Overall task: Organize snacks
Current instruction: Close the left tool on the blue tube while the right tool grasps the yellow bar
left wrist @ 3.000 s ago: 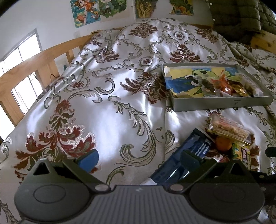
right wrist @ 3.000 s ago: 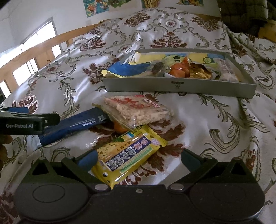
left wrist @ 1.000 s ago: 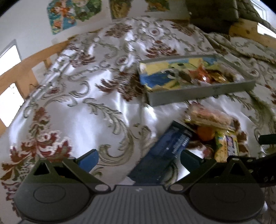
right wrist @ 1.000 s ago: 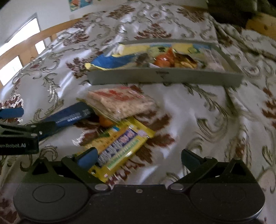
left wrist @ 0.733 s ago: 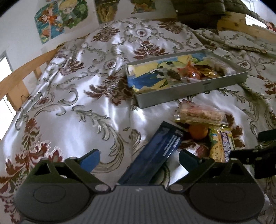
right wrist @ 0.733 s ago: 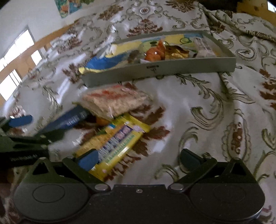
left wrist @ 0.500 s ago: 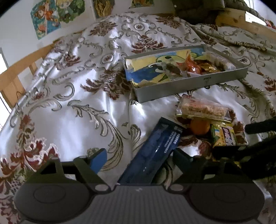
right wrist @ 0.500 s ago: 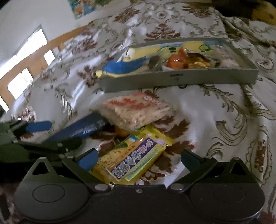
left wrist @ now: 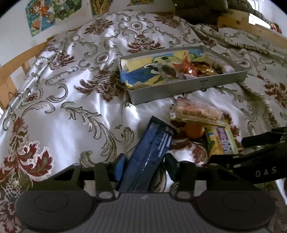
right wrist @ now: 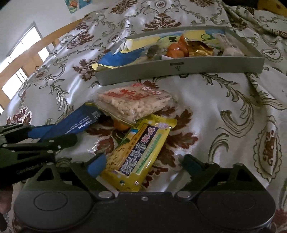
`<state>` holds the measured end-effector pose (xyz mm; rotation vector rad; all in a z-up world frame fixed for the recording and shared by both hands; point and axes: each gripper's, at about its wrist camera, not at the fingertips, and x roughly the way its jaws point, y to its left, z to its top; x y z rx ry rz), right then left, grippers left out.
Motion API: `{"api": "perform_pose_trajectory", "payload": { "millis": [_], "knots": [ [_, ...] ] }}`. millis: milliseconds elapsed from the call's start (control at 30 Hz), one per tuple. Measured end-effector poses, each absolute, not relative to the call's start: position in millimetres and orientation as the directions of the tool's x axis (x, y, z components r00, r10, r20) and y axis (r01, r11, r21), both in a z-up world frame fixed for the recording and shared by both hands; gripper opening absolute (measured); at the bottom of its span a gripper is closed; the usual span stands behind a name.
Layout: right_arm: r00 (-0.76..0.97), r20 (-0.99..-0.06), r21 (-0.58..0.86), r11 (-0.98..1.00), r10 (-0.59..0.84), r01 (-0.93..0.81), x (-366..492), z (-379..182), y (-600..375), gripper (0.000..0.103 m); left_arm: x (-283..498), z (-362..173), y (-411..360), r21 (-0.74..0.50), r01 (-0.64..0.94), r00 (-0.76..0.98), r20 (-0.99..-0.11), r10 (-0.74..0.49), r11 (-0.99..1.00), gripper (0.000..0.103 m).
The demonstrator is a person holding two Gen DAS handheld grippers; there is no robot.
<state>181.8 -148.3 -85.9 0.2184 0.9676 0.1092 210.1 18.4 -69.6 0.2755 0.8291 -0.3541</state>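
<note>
My left gripper [left wrist: 145,165] has closed on the near end of a long blue snack packet [left wrist: 152,147], which lies on the bedspread; it also shows in the right wrist view [right wrist: 71,126]. My right gripper [right wrist: 140,164] is open, its jaws on either side of a yellow snack bar [right wrist: 138,152], seen also in the left wrist view [left wrist: 222,141]. A clear pack of rice crackers [right wrist: 136,103] lies over an orange fruit [left wrist: 193,130]. A grey tray [left wrist: 186,88] beyond holds several snacks.
Everything lies on a white patterned bedspread [left wrist: 71,100]. A wooden bed rail [left wrist: 18,68] runs along the left. Dark bedding [left wrist: 197,9] is piled at the far end. My right gripper's body [left wrist: 260,161] sits close beside the left gripper.
My left gripper moved forward over the blue packet and its jaws closed onto it. My right gripper stayed open around the yellow bar and shifted slightly closer.
</note>
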Motion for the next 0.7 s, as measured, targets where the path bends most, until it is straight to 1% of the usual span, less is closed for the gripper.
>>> {"api": "perform_pose_trajectory", "payload": {
  "millis": [133,233,267,367,500,567,700],
  "knots": [
    [0.563,-0.809,0.22,0.975,0.17,0.021,180,-82,-152,0.085,207,-68,16,0.098,0.421,0.618,-0.759,-0.206,0.902,0.052],
    [0.576,-0.808,0.185,0.982,0.124,0.048,176,-78,-154,0.078,206,-67,13,0.093,0.428,0.61,-0.764,-0.212,0.899,0.052],
    [0.578,-0.808,0.179,0.982,0.116,0.053,176,-78,-155,0.078,206,-67,13,0.09,0.43,0.608,-0.764,-0.215,0.898,0.052],
    [0.575,-0.807,0.203,0.977,0.131,0.063,177,-79,-158,0.078,208,-71,13,0.091,0.425,0.602,-0.771,-0.206,0.901,0.052],
    [0.575,-0.798,0.274,0.958,0.179,0.082,179,-83,-163,0.079,211,-74,15,0.081,0.418,0.595,-0.777,-0.205,0.905,0.054],
    [0.575,-0.795,0.289,0.954,0.192,0.082,180,-84,-161,0.084,212,-75,16,0.073,0.413,0.592,-0.779,-0.207,0.908,0.055],
    [0.578,-0.79,0.292,0.954,0.202,0.065,185,-85,-153,0.09,215,-78,18,0.063,0.406,0.586,-0.783,-0.207,0.912,0.058]
  ]
}}
